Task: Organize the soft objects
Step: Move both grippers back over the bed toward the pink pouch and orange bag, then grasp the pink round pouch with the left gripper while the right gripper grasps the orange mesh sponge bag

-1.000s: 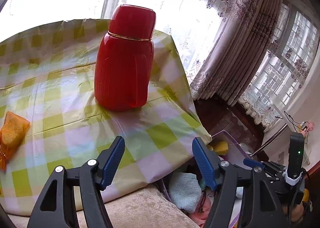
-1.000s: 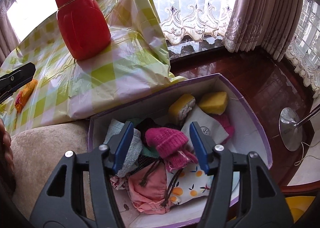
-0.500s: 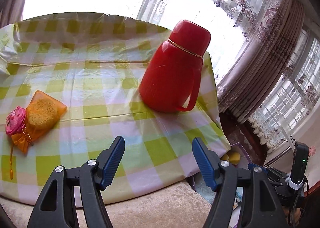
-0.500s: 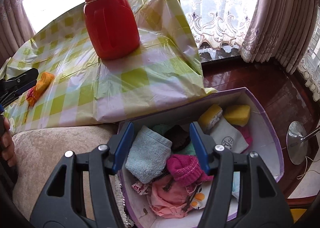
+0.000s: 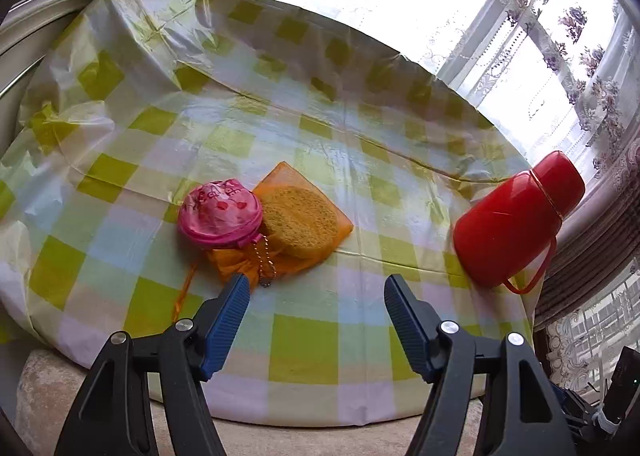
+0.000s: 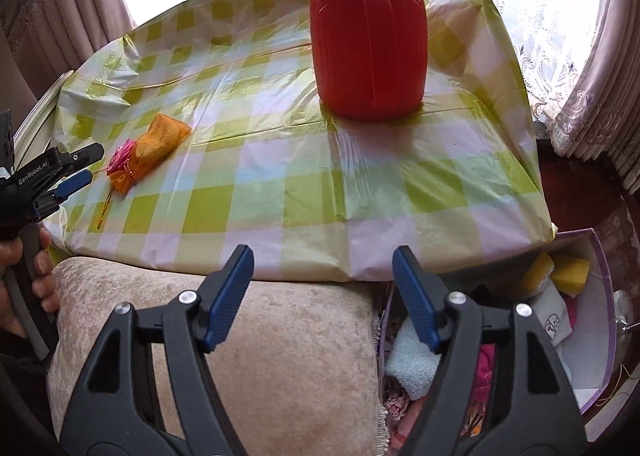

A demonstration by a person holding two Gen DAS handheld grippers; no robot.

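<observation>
Right, left tongs [image 5: 316, 290] are open and empty, aimed down at the bench [image 5: 304, 356], which carries a green-check plastic cloth. Landmark: the red thermos [image 5: 516, 220] standing on that bench.

Task items left on the bench: an orange mesh bag [image 5: 302, 222] with a round sponge inside, and a pink round pouch [image 5: 220, 214] lying on the bag's tied end, touching it. A bead chain hangs from the pouch toward the tongs. In the left view both sit well to the left of the thermos; the left finger tip is just short of the bag's tied end, no contact visible.

Right tongs [image 6: 323, 270] have just been opening, nothing between them; they hang over the beige cushion [image 6: 280, 336] in front of the thermos. The purple-rimmed box [image 6: 600, 336] sits below the bench edge, right of the thermos, already full of soft stuff: yellow sponges, blue towel, pink items.

Step, as I read it: reach for the next pickup with the left.

Next move needs: centre on the pouch or the bag, not both, come down, close. Mesh and chain may snag. Keep clear of the thermos on the carry to the box.
</observation>
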